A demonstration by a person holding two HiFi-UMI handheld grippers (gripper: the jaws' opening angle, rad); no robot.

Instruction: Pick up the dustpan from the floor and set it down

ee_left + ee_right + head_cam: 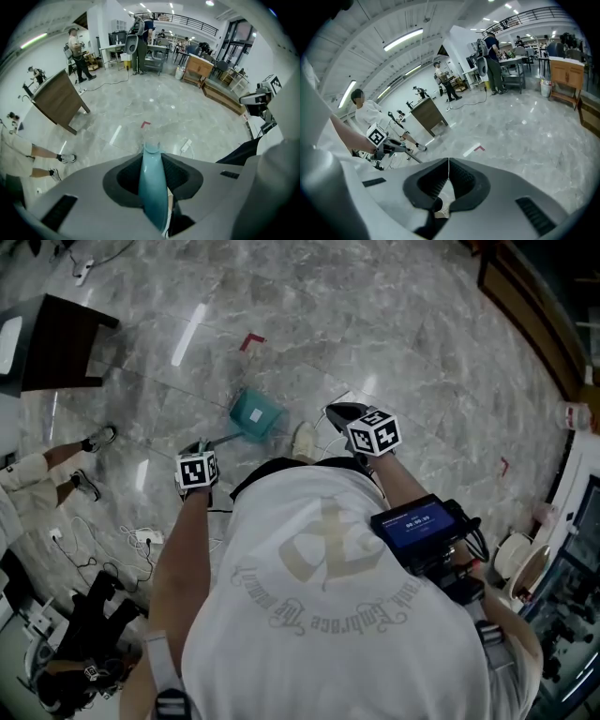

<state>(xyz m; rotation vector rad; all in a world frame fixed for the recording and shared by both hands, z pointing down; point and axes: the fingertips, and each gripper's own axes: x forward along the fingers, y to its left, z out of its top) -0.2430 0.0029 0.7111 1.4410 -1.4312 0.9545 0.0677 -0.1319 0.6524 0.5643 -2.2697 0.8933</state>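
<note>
Now clamping the left gripper [208, 442] on the pale teal handle [152, 187] of the dustpan [255, 415], pads pinching it from both sides. Showing the dustpan just above centre in the head view, over the marble floor [394, 324]. Holding the right gripper [343, 414] just right of it, jaws pressed together on nothing.

dustpan [255, 414]: teal | handle [223, 438]: at left gripper [200, 448]

Wooden table [56, 338], red floor tape [251, 340]
</note>
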